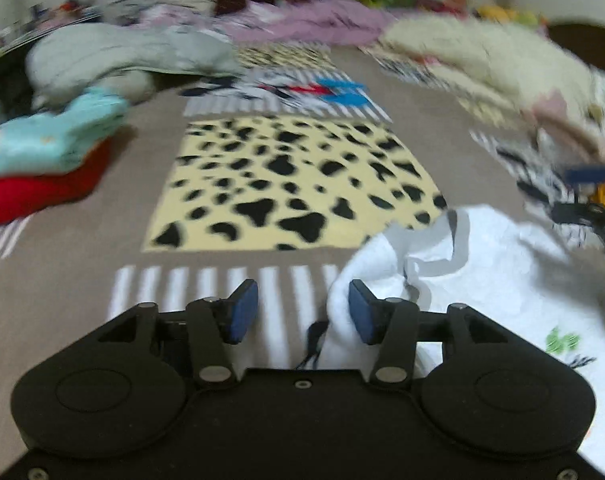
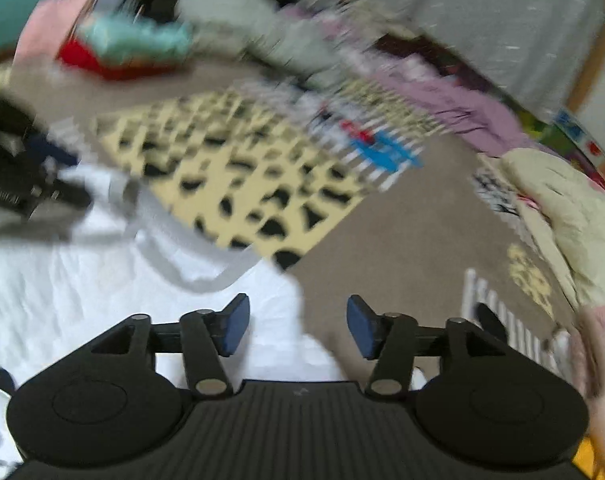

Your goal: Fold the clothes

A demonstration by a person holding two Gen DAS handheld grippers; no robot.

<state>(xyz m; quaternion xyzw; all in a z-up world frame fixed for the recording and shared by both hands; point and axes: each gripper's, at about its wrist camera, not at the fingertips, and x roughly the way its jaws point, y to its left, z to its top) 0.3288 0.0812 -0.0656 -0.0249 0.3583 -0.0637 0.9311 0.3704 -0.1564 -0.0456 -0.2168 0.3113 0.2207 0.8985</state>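
A white shirt with a grey neck band lies crumpled on the patterned bedspread. My left gripper is open; its right fingertip sits against the shirt's left edge, and a fold of white cloth lies between the jaws. In the right wrist view the same white shirt spreads over the lower left. My right gripper is open over the shirt's right edge, with cloth under the left fingertip. The other gripper shows dark at the left edge.
A stack of folded teal and red clothes lies at the left. A grey garment, purple cloth and a cream fleece heap lie at the back and right. The yellow spotted patch is in the middle.
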